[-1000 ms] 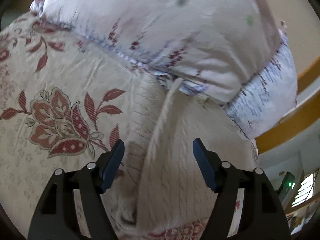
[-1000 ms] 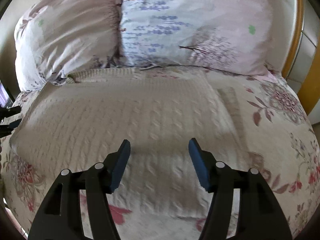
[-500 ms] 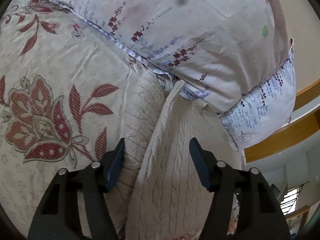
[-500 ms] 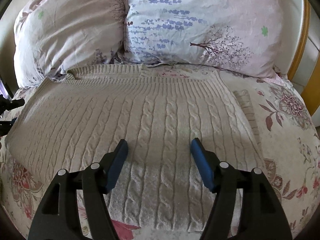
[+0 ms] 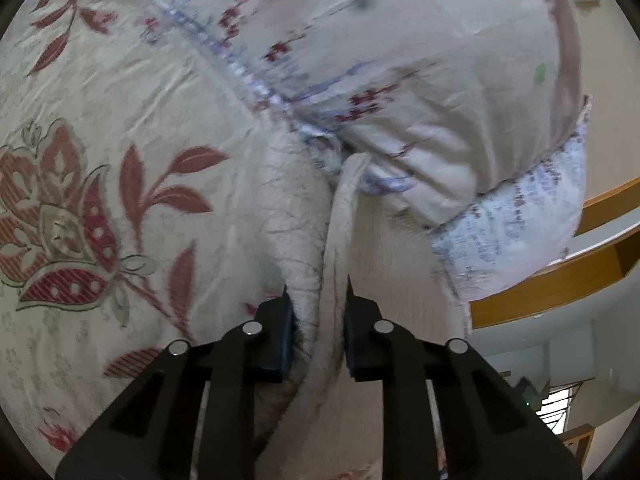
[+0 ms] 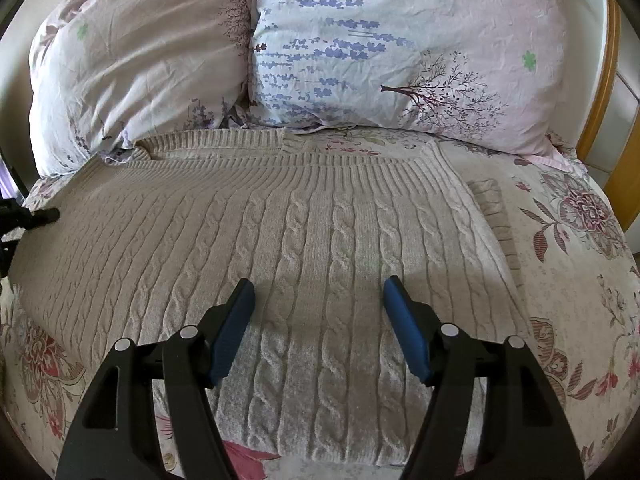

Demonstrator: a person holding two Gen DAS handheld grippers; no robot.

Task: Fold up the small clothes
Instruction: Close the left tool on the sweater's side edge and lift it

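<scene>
Half a second ago the left gripper (image 5: pixel 316 300) stood spread over the knit; now its black fingers with blue pads have clenched on a raised fold at the edge of the beige cable-knit sweater (image 6: pixel 280 240), the fabric bunched between them. Beyond that pinch, the sweater's edge runs up to the pale pink floral pillow (image 5: pixel 400 60), which touches it.

By contrast the right gripper (image 6: pixel 319 300) hangs spread wide above the sweater's middle, holding nothing, its blue pads (image 6: pixel 234 332) well apart.

Spread flat, the sweater lies on the cream bedspread with red flower print (image 6: pixel 580 272), its ribbed band just beside the pillows. One ribbed cuff (image 6: pixel 494 216) pokes out at the sweater's right side. Behind the sweater, a second pillow with lavender sprigs and a tree print (image 6: pixel 400 48) leans beside the pink one. A wooden bed frame (image 6: pixel 604 80) curves past the pillows on the right. At the sweater's left edge, the other gripper's black tip shows.
</scene>
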